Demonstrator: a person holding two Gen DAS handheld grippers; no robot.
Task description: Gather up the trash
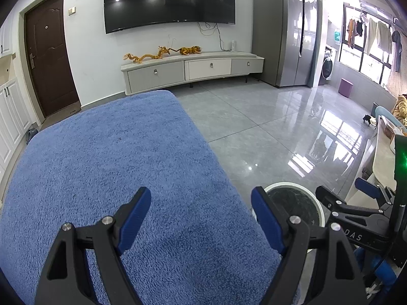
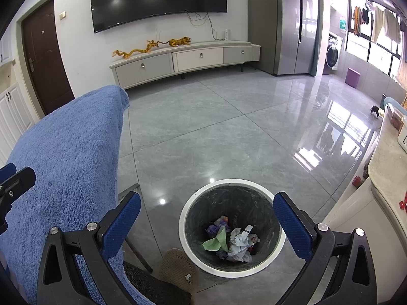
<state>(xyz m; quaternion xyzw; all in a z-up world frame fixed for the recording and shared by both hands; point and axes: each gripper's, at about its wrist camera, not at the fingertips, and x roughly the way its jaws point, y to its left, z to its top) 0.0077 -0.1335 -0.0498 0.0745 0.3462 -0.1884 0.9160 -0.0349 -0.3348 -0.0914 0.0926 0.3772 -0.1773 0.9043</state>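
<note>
A round bin with a white rim and a dark liner stands on the floor below my right gripper. Crumpled white paper, a green scrap and purple bits lie at its bottom. The right gripper hangs open over the bin with nothing between its blue pads. My left gripper is open above a blue fluffy cloth, its pads empty. The bin's rim shows past the left gripper's right finger, and the right gripper appears at the right edge there.
The blue cloth covers a table left of the bin. A tan slipper and a dark chair seat lie near the bin. A pale counter runs along the right. Grey tiled floor stretches to a TV cabinet.
</note>
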